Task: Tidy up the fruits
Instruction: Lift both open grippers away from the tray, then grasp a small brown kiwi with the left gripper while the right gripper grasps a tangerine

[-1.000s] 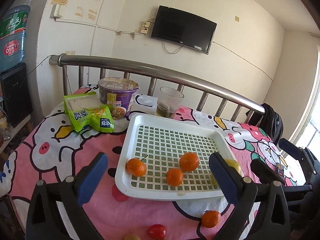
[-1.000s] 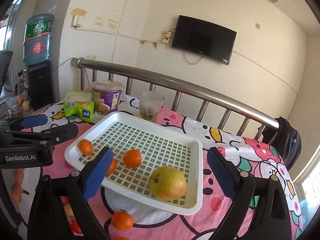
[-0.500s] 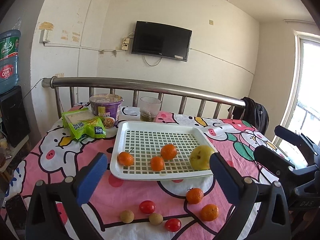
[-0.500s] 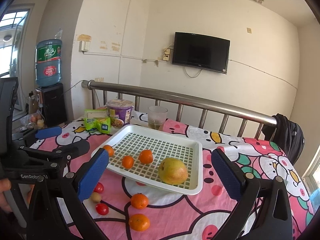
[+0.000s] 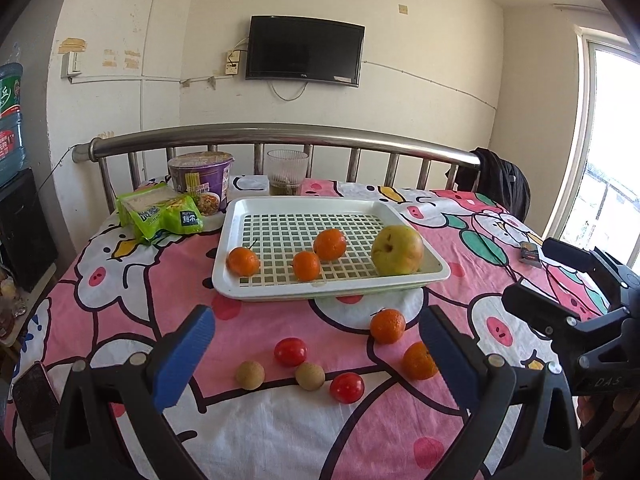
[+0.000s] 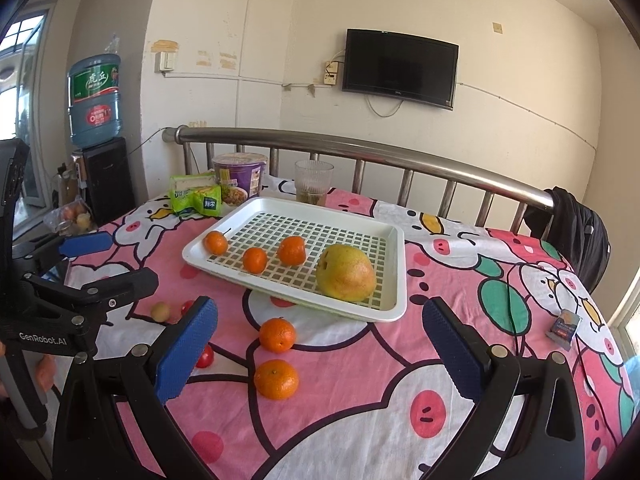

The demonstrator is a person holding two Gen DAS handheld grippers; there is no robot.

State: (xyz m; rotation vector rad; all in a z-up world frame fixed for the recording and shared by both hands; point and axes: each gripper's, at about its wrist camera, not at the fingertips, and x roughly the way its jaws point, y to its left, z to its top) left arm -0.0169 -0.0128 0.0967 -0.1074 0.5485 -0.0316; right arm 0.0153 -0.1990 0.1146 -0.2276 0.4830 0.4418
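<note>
Black left tool [image 6: 86,264] reads "GenRobot.AI", spread | right tool [image 6: 320,364] spread, empty | jug [image 6: 95,100] "虎丘"

cream wall [image 5: 420,60] with black tv [image 5: 305,51]; bright window [image 5: 608,140] right.

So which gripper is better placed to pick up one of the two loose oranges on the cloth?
Right, probably. The right gripper is open, with both oranges between its fingers. In the left view they lie off to the right; the nearer one is partly hidden behind the left gripper's right finger.
</note>
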